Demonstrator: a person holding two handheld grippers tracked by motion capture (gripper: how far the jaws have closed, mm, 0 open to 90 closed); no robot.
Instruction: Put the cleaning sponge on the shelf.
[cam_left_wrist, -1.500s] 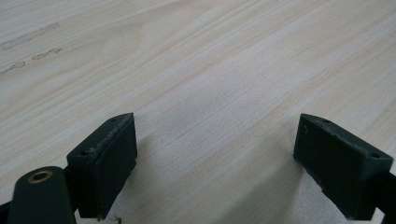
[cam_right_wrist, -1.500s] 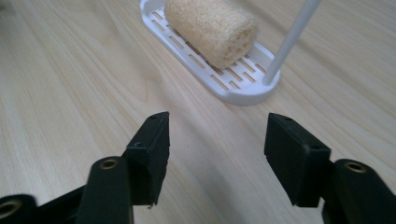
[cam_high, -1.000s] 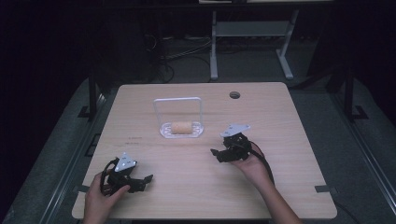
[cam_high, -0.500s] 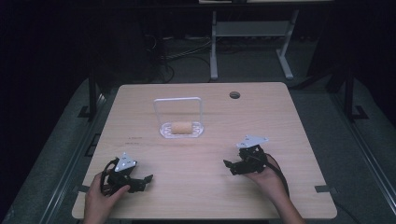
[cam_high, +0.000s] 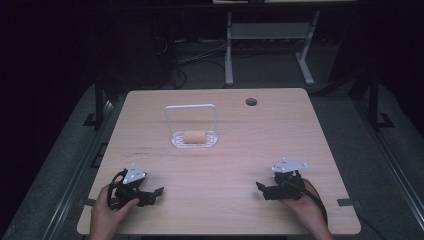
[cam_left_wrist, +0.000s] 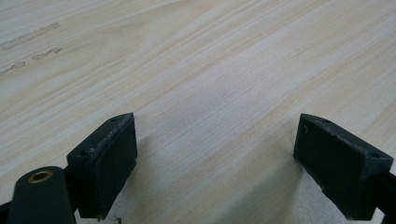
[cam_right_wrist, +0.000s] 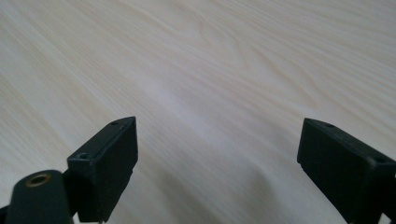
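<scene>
Resting at the near left corner of the surface (cam_high: 300, 125), the left hand-held gripper (cam_high: 156, 191) sits with its jaws wide and nothing between them, where it was a second ago. The bread roll (cam_high: 194, 136) lies on the clear wire-framed tray (cam_high: 193, 144) mid-surface, well apart from both tools, so the placing looks done. The right hand-held gripper (cam_high: 260, 187) has pulled back from beside the tray to the near right edge, its jaws having just opened wide, empty.

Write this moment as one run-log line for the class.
left gripper: open, empty | right gripper: open, empty, jaws just opening | bread roll: on white rack, mid-table, apart from both
</scene>
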